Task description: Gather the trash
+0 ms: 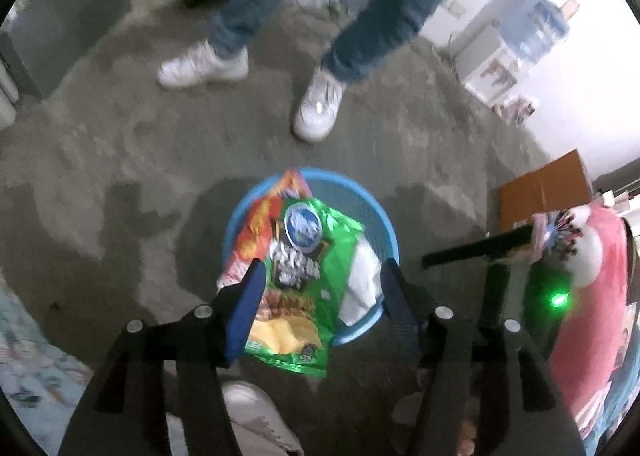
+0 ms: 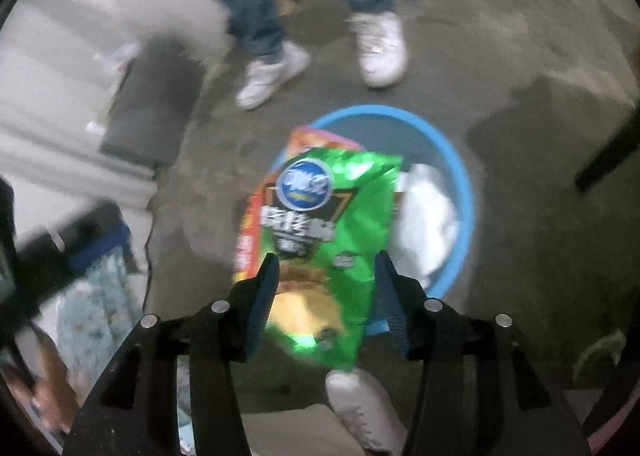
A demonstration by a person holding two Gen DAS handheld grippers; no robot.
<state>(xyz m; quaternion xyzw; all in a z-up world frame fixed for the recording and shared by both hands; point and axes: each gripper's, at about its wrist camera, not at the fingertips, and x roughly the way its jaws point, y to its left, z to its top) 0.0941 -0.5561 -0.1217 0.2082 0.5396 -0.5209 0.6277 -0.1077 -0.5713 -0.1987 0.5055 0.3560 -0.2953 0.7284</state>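
Trash, a glossy green crisp bag (image 1: 298, 288), lies half over the near rim of the blue basket (image 1: 390, 240), between the parted jaws of the left gripper (image 1: 320, 284) and right gripper (image 2: 326, 276), neither pressing it; being slick crinkled foil, overhanging, it may slide out onto the floor; behind it sit an orange-red packet (image 1: 256, 224) and soft white crumpled paper (image 1: 362, 280) inside the round, perforated plastic basket; rough grey concrete floor (image 1: 120, 136) beyond.

chip bag (image 1: 304, 280) atop bin (image 1: 384, 228), paper (image 1: 362, 280) inside right, shoes (image 1: 318, 108) behind
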